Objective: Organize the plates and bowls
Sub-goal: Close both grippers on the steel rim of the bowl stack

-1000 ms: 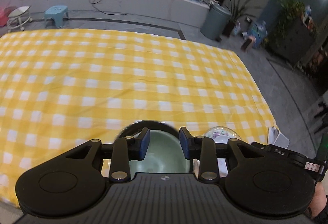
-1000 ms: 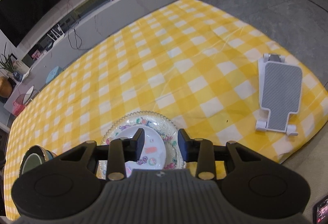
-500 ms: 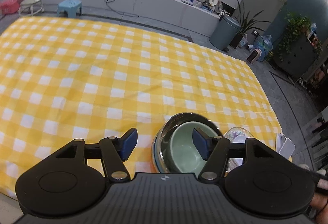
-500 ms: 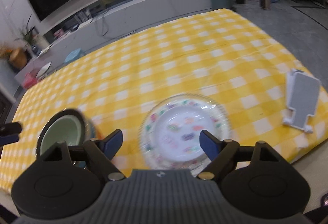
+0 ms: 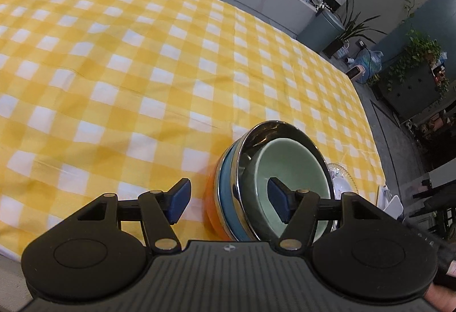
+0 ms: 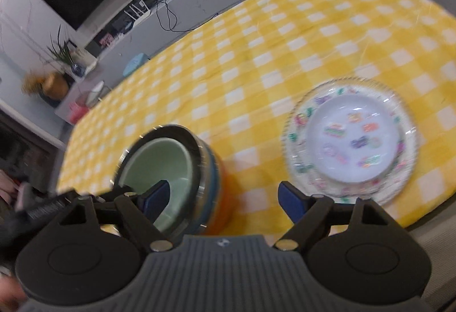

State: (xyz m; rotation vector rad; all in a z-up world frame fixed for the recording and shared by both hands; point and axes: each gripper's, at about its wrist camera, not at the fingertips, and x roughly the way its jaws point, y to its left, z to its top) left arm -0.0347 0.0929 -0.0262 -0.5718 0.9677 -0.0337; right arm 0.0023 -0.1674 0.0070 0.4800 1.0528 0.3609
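Bowls point(image 5: 273, 180) nested beside stacked plates point(image 6: 353, 141) on checked cloth point(image 5: 142, 69).

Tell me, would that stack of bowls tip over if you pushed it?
Probably, if shoved near the top: the stack of nested bowls stands tall on a narrow orange base. The shiny steel bowl looks slippery, so upper bowls might slide. The pale green ceramic-looking bowl inside could chip.

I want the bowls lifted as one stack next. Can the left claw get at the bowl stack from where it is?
Probably yes. The left claw is open, with the bowl stack right ahead, one pad over the green bowl; nothing blocks it.
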